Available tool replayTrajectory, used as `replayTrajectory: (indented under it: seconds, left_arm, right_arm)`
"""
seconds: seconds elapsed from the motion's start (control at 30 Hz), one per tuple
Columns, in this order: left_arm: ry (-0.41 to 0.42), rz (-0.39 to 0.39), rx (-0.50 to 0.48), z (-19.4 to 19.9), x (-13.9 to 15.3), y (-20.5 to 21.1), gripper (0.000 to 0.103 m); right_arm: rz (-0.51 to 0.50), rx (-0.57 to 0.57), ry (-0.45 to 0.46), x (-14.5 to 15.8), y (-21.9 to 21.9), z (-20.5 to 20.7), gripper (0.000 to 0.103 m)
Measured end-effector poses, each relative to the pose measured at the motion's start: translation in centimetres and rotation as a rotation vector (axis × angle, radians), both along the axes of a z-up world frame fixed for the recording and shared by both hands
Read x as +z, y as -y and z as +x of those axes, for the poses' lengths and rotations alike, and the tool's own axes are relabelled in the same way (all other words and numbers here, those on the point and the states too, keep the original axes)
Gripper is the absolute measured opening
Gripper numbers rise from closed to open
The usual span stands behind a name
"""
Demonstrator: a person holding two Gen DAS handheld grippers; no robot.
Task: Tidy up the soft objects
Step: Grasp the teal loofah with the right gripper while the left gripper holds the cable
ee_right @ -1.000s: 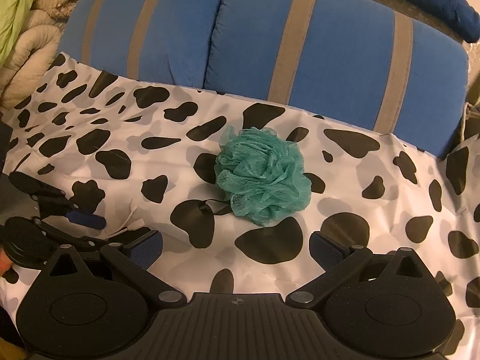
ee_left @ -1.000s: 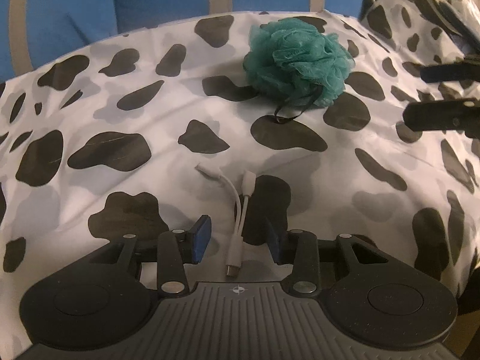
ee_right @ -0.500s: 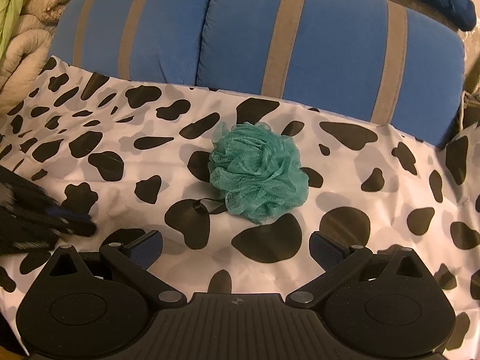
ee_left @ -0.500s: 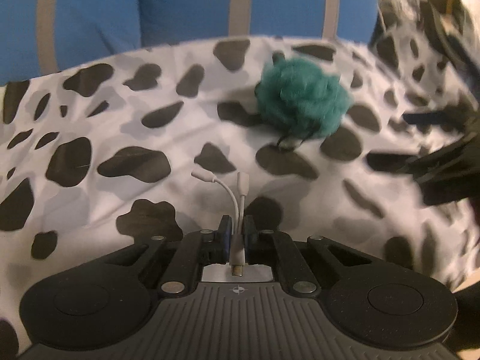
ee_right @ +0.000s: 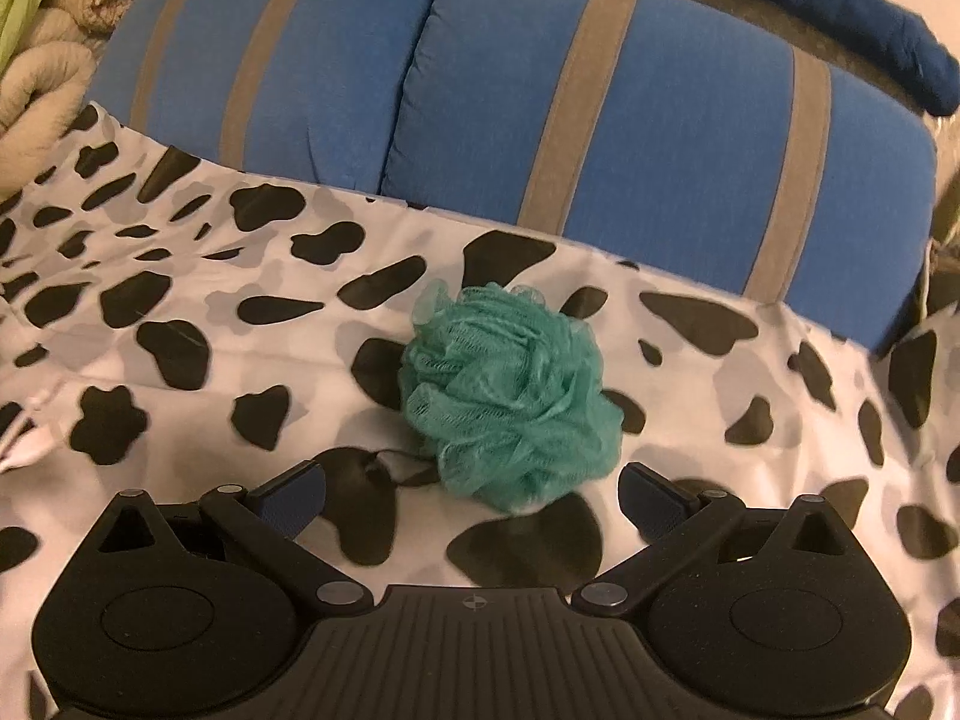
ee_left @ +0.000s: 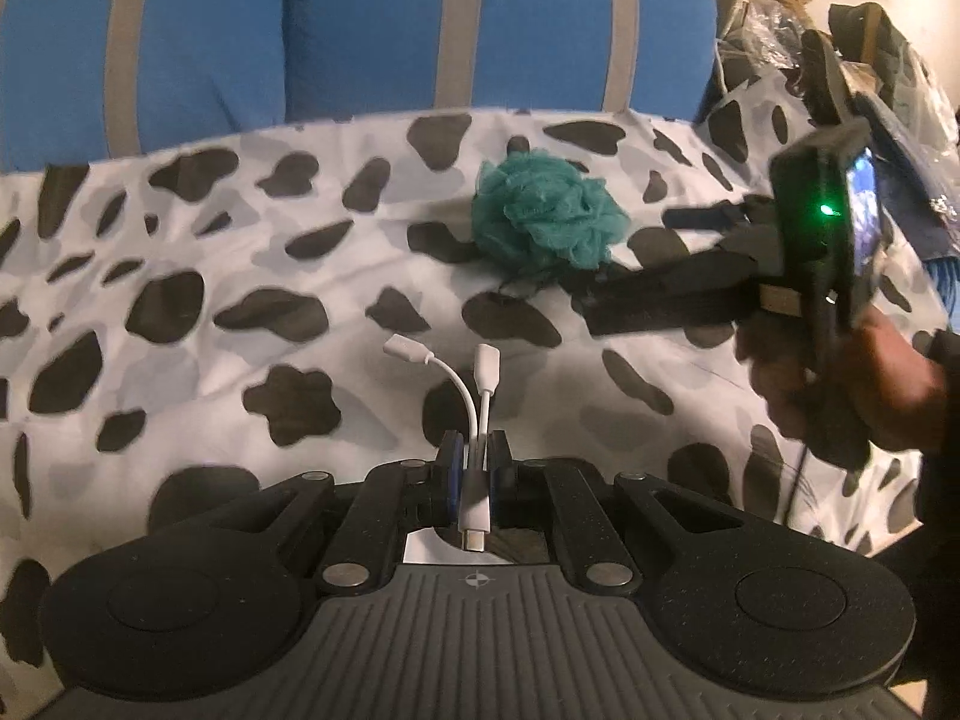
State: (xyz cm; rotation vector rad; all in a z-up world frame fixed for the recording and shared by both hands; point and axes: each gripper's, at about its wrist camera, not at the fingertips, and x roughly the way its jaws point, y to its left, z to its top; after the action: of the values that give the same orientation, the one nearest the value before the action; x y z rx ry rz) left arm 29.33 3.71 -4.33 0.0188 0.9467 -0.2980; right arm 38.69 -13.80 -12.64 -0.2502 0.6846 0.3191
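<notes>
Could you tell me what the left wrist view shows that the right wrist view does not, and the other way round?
Only the left wrist view shows the white adapter cable pinched in the shut left gripper, and a hand holding the right gripper's body.

Only the right wrist view shows the right gripper with jaws wide open just short of the sponge, and the beige knitted blanket at far left.

Both show the teal mesh bath sponge on the cow-print sheet and the blue striped cushions.

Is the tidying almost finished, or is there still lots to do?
Nothing looks put away yet. The left tool is shut on the white cable. The right tool is open just before the green pouf, which lies on the spotted cloth, not yet picked up.
</notes>
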Motion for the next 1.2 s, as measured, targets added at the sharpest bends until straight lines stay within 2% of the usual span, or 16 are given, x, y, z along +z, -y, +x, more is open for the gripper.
replayTrajectory:
  seconds: [0.07,0.33,0.53,0.7,0.77,0.97,1.2]
  left_arm:
    - [-0.009,0.015,-0.001,0.1,-0.4,-0.2,0.008]
    - [-0.019,-0.014,-0.016,0.0,0.0,-0.3,0.009]
    - [-0.02,-0.03,-0.06,-0.1,0.3,0.4,0.009]
    - [-0.029,-0.034,-0.049,0.1,0.3,0.0,0.009]
    - [-0.03,-0.038,-0.043,0.2,0.3,-0.2,0.009]
    - [-0.033,-0.029,-0.048,0.3,0.1,0.1,0.009]
    - [-0.032,-0.022,-0.029,0.6,-0.1,-0.3,0.009]
  right_arm:
    - [-0.025,0.003,0.022,-0.5,-0.3,0.6,0.103]
    - [-0.127,-0.002,0.077,-2.6,-2.0,3.7,0.103]
    - [-0.155,-0.001,0.093,-3.4,-3.1,5.9,0.103]
    - [-0.156,0.014,0.084,-4.2,-2.9,7.0,0.102]
    - [-0.149,0.021,0.054,-4.4,-2.8,7.4,0.084]
    - [-0.112,0.008,0.007,-3.6,-2.4,7.7,0.055]
    - [-0.076,-0.006,-0.003,-2.0,-0.8,6.9,0.045]
